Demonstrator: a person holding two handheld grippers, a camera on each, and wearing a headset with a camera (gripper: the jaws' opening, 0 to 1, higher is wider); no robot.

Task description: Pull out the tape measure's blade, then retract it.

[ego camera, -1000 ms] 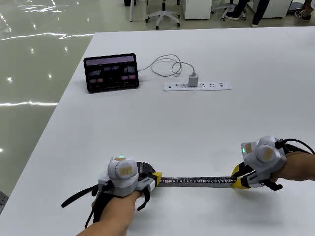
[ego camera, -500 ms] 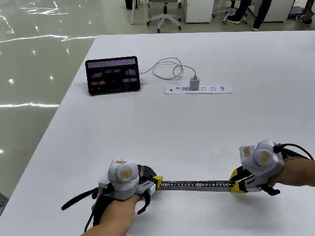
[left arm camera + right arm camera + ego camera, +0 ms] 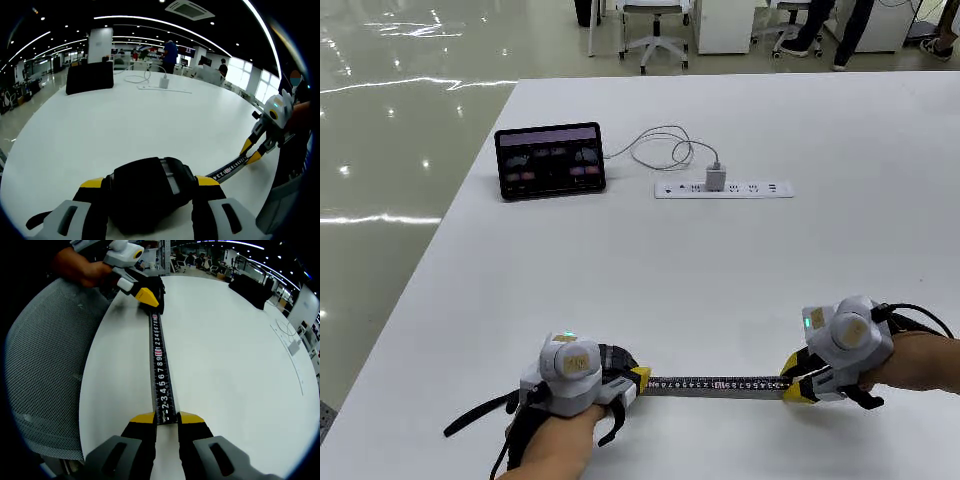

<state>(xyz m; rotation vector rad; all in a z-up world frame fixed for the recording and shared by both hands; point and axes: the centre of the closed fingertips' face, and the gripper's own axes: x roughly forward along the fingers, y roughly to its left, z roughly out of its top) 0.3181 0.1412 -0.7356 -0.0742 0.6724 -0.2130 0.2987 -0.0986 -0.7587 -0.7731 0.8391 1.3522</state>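
Two grippers work low over the near part of the white table (image 3: 720, 280), one in each of our hands. Our left gripper (image 3: 632, 383) is clamped on the tape measure's black case (image 3: 150, 192). Its yellow tips press against either side of the case, down at the table top, and a dark strap trails off behind that hand. Our right gripper (image 3: 790, 380) is closed on the free end of the blade (image 3: 160, 365). In the right gripper view the two yellow tips pinch the blade from both sides, right where the lowest numbers are printed.

Between the grippers the blade is drawn out straight, running roughly along the table's near edge with its printed face up. It is dark with white numerals and has a red mark partway along. We cannot tell whether it touches the table along its whole length or hangs just above it.

Farther back on the table, well apart from our hands, a tablet (image 3: 550, 160) stands propped with its screen lit. To its right lies a white power strip (image 3: 723, 189) with a charger (image 3: 716, 178) plugged in. A looped cable (image 3: 655, 145) runs from the charger toward the tablet. Beyond the table's far edge we see a glossy floor and the base of an office chair (image 3: 655, 20).
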